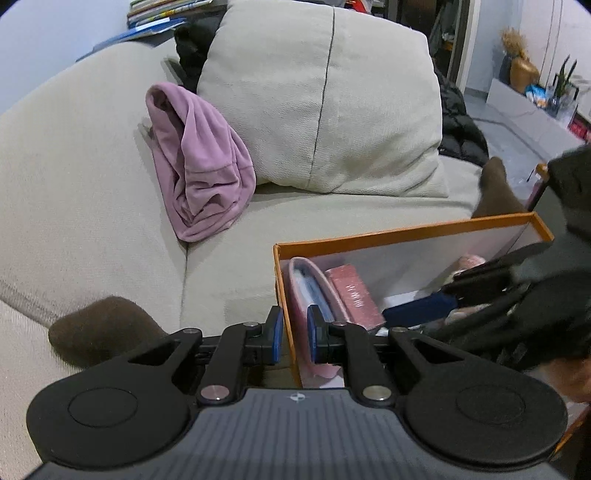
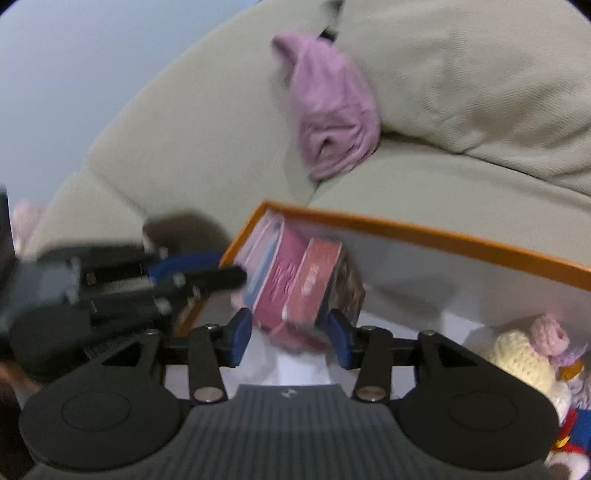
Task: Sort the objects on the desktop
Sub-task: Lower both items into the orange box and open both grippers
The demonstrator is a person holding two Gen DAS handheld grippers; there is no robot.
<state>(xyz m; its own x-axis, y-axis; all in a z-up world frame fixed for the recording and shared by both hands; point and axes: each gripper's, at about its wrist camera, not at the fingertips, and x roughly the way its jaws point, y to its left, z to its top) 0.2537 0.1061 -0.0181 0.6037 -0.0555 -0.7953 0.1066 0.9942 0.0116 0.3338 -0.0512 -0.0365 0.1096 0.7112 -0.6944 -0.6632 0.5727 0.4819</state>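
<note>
An orange-rimmed box (image 1: 406,230) sits on a beige sofa and holds upright books: a pink one (image 1: 310,288) and a red one (image 1: 356,295). My left gripper (image 1: 295,338) straddles the box's left wall, its jaws a narrow gap apart on the wall (image 1: 286,325). My right gripper (image 2: 291,341) is open inside the box (image 2: 443,234), its pads on either side of the pink book (image 2: 277,291) and red book (image 2: 314,288), not touching them. The left gripper (image 2: 177,273) shows blurred at the box's left wall.
A pink cloth (image 1: 201,158) lies on the sofa against a large beige cushion (image 1: 325,96). A brown sock (image 1: 99,328) lies left of the box. Knitted plush toys (image 2: 532,354) fill the box's right end. Books (image 1: 162,13) are stacked behind the sofa.
</note>
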